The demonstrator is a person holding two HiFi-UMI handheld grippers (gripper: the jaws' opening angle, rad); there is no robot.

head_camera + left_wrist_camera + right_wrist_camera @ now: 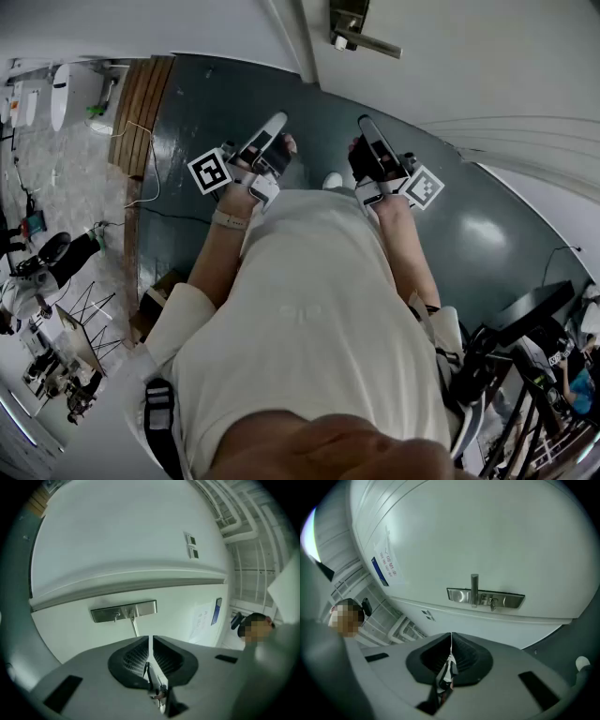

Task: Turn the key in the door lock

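The white door (469, 66) stands ahead of me, with a steel lock plate (347, 17) and lever handle (370, 44) at the top of the head view. In the left gripper view the plate (145, 607) carries the lever (134, 626) and a small key (116, 616) in the lock. The right gripper view shows the same plate (511, 601), lever (474, 588) and key (492, 604). My left gripper (277, 120) (150, 641) and right gripper (364, 122) (451, 637) are both shut and hold nothing. They sit side by side, well short of the door.
Dark green floor (487, 234) lies below the door. A wooden strip (141, 112) and a cable (150, 178) run at the left. Stands and gear crowd the lower right (534, 375). A paper notice (202, 619) and blue sign (216, 611) hang beside the door; a person (255, 625) stands there.
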